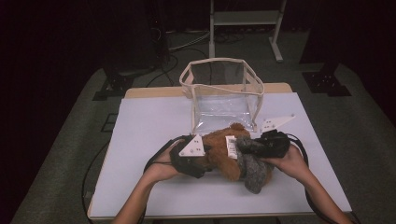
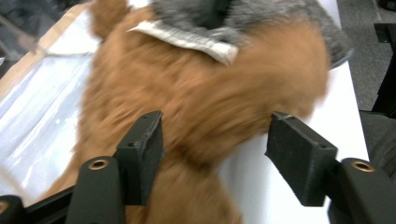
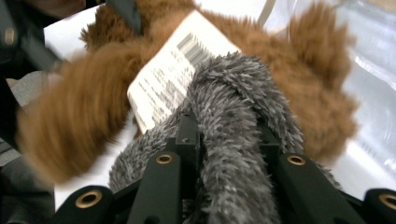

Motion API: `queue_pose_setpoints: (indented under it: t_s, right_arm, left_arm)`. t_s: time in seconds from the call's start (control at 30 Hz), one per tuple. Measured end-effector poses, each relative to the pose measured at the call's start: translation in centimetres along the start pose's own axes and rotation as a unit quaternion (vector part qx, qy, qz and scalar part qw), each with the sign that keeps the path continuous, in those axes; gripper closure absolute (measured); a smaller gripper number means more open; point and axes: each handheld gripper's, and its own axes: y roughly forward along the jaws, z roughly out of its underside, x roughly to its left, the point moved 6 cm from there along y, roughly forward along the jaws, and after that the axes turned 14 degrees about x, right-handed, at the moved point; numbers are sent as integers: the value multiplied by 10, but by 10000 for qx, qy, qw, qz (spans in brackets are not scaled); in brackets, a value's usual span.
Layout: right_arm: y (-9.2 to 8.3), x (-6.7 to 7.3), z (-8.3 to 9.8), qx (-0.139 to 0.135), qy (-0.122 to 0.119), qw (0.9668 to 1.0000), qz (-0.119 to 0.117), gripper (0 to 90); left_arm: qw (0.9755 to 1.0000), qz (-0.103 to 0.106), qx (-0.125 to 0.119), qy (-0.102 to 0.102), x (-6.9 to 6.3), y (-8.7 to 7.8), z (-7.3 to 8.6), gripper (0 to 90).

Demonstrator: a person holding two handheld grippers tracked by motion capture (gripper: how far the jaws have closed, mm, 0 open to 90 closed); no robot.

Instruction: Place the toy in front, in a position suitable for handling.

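Note:
A brown plush toy [image 1: 218, 153] lies on the white table [image 1: 149, 121] in the high view, with a grey fuzzy part [image 1: 252, 171] and a white barcode label [image 1: 231, 146]. My left gripper [image 1: 207, 158] comes in from the toy's left. In the left gripper view its jaws [image 2: 215, 144] stand apart around the brown fur [image 2: 205, 98]; the right pad [image 2: 299, 156] is clear of it. My right gripper [image 1: 256, 147] reaches in from the right, and the right gripper view shows it [image 3: 229, 135] shut on the grey fuzzy strip [image 3: 233, 93], next to the label [image 3: 173, 79].
A clear plastic bag with cream trim [image 1: 223, 88] stands open just behind the toy. A metal stand [image 1: 245, 18] and cables sit on the dark floor beyond the table. Bare tabletop stretches to the left and along the front edge.

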Motion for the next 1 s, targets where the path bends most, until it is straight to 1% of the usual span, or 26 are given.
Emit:
queue_pose_setpoints:
  t_s: [0.03,0.13,0.17,0.23,0.3,0.33,0.37,0.43,0.47,0.53,0.57,0.6,0.67,0.77,0.8,0.87,0.9,0.93,1.0]
  right_arm:
    - [0,0,5,-24,22,10000,-40,704]
    - [0,2,21,-42,94,9999,-79,703]
    - [-1,3,25,-47,129,9999,-95,703]
    - [-2,3,33,-54,159,9998,-87,702]
    - [-3,4,40,-53,217,9997,-65,702]
    - [-4,4,43,-60,252,9997,-51,702]
    - [-5,4,45,-51,286,9996,-24,702]
    - [-9,5,46,-38,309,9995,20,705]
    - [-12,6,45,-47,287,9996,49,705]
    - [-19,10,38,-68,161,9998,111,705]
    - [-23,13,32,-104,83,9998,146,705]
    - [-27,15,25,-156,6,9997,165,704]
    - [-33,20,8,-189,-193,9993,254,704]
    - [-37,24,-21,-216,-465,9980,378,703]
    - [-36,23,-30,-217,-545,9974,412,703]
    - [-33,21,-45,-185,-601,9970,452,703]
    - [-31,19,-49,-145,-620,9967,497,702]
    - [-27,16,-52,-91,-622,9966,532,702]
    - [-17,11,-50,63,-603,9967,546,702]
  left_arm:
    - [10000,-53,-31,-69,2,-3,2,341]
    - [9996,-198,58,-189,10,-10,11,282]
    - [9995,-209,81,-226,11,-11,14,275]
    - [9993,-199,133,-295,12,-11,20,234]
    - [9993,-172,175,-268,12,-11,24,218]
    - [9992,-175,143,-321,12,-10,25,220]
    - [9992,-170,175,-307,11,-9,26,224]
    - [9992,-160,187,-301,9,-5,28,232]
    - [9993,-176,213,-256,9,-4,28,236]
    - [9993,-176,208,-242,9,-4,28,245]
    - [9993,-173,196,-263,9,-4,27,252]
    - [9994,-173,220,-226,8,-4,27,253]
    - [9995,-172,237,-130,7,-5,25,265]
    - [9996,-150,212,-87,3,-5,24,266]
    - [9996,-150,223,-53,3,-6,24,266]
    - [9997,-138,200,-47,2,-6,26,266]
    - [9998,-134,158,-70,1,-6,27,266]
    - [9998,-134,142,-65,2,-6,28,266]
    - [9998,-142,96,-106,3,-8,31,265]
